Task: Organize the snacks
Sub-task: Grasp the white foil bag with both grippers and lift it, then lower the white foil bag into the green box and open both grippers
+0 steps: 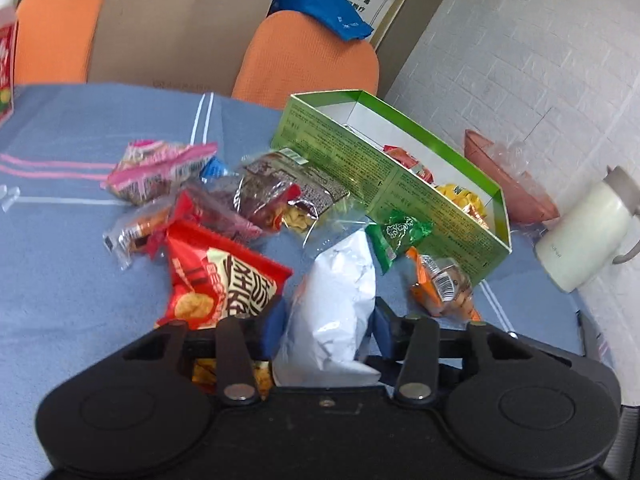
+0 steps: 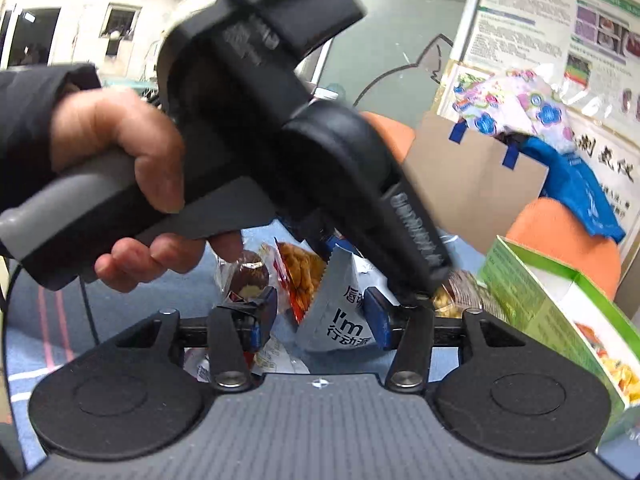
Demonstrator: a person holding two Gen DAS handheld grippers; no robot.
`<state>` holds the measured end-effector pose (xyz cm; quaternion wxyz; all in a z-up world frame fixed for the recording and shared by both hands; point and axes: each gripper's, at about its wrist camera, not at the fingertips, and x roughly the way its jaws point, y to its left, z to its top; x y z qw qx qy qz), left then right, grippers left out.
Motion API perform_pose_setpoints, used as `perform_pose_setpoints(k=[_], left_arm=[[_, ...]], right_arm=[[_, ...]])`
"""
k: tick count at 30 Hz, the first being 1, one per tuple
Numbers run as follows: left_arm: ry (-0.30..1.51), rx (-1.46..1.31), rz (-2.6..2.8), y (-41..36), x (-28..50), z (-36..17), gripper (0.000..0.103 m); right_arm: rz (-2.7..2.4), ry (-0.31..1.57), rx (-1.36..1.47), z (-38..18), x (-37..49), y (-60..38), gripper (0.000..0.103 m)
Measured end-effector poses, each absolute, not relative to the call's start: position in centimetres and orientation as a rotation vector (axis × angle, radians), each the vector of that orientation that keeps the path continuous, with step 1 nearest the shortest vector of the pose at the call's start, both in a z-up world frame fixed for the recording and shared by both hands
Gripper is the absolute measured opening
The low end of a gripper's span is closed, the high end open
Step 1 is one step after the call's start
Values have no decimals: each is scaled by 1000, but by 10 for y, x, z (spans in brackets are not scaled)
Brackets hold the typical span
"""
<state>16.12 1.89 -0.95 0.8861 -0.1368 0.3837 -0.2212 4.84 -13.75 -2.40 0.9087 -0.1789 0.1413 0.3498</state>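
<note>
My left gripper [image 1: 327, 322] is shut on a white foil snack packet [image 1: 336, 296], whose crumpled body fills the gap between the blue pads. In the right wrist view the same silver packet [image 2: 340, 316], printed "I'm", stands between the pads of my right gripper [image 2: 322, 316]. Those jaws are open: the left pad is clear of the packet and the right pad is just beside it. The left gripper [image 2: 416, 292], held by a hand [image 2: 120, 140], reaches down over the packet from the upper left. The open green box [image 1: 400, 184] [image 2: 532, 304] holds a few snacks.
Loose snacks lie on the blue cloth: a red packet [image 1: 224, 280], a pink one [image 1: 160, 168], a small green one [image 1: 396, 236] and an orange one [image 1: 440, 284]. A white jug [image 1: 584, 232] and a pink bowl [image 1: 516, 184] stand right of the box. Orange chairs [image 1: 308, 56] lie behind the table.
</note>
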Motion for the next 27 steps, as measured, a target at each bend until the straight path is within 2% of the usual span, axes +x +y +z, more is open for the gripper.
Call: perform_pose_setpoints(k=[3,4,8,12,15,16,20,27], left_arm=[[810,-359,-465,33,163,-13,103],[814,-381,-468,37,163,-13,103],[836,-448,-475,44,165,-15,103],[858,-496,-498,40,164,-15,103],[849,-499,-503,31,161,-11,103],[842,-508,-514,30,160,-9,103],[815,-563,-579,23,163,0,103],[754,-543,-676,-21,181,29,103]], right_arm=[[705,370,-222,-23,60,-155,87],[690,407,-175,-23,66,-159,92],[648,489,-42,-25,88,-162,103],[662,552,-52,-31,106,-144,103],[618,527,-52,-29,112,-142,103],[579,510,-64,-28,112,-143,85],[540,443,-37,-23,101,-164,70],[435,319,-62,-6,92,-198,67]])
